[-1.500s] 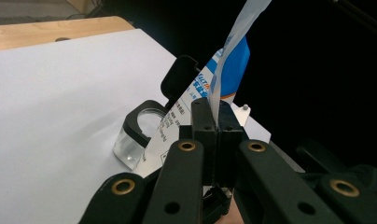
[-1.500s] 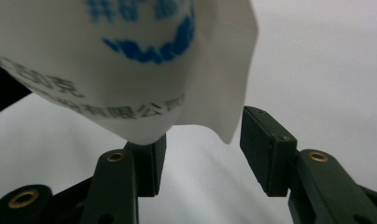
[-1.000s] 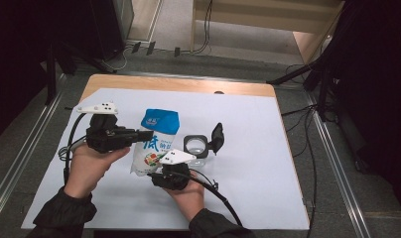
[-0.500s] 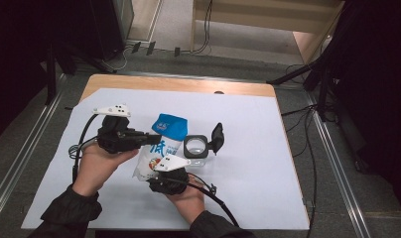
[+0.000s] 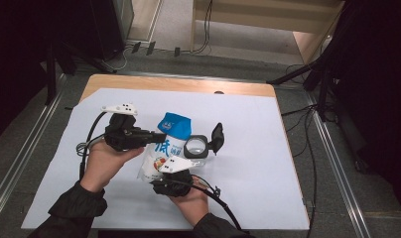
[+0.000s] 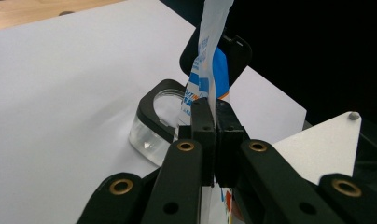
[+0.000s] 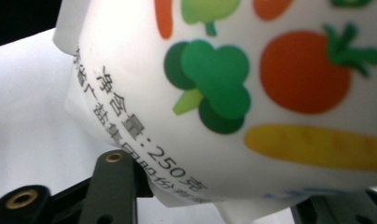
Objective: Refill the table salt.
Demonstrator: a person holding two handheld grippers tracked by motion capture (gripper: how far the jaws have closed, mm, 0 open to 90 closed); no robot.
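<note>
left gripper [image 6: 210, 135]: clamped on bag [image 5: 165, 146] edge | right gripper [image 5: 174, 173]: grips bag's bottom, jaws just widening

Bright overhead light on white sheet, dark surroundings, soft close-range blur, mild glare.

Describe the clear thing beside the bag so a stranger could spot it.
On the white sheet covering the table, look just right of the blue-topped bag. There lies a magnifier: a round clear lens in a black frame, the only see-through item.
</note>
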